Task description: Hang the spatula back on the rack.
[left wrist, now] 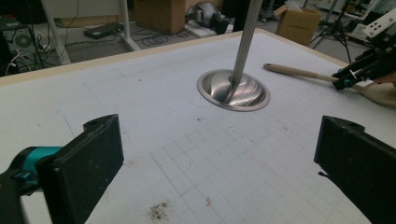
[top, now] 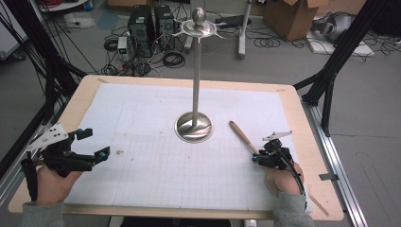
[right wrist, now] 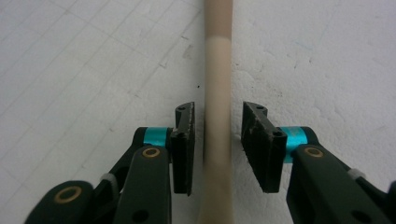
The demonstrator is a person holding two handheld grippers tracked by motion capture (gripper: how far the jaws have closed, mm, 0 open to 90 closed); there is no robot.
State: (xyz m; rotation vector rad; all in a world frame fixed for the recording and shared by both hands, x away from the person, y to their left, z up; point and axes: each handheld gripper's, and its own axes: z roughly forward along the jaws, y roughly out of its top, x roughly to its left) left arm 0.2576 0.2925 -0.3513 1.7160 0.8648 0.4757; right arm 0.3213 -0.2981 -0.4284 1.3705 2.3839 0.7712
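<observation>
Two jaws of my right gripper (right wrist: 218, 149) straddle wooden spoon (right wrist: 218, 93) handle, not clamped; light, stiff, smooth; grip mid-handle. Left gripper (left wrist: 219, 163) released.

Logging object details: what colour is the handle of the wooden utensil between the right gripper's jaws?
Pale beige wood, slightly darker toward its far end; clearest in the right gripper view.
</observation>
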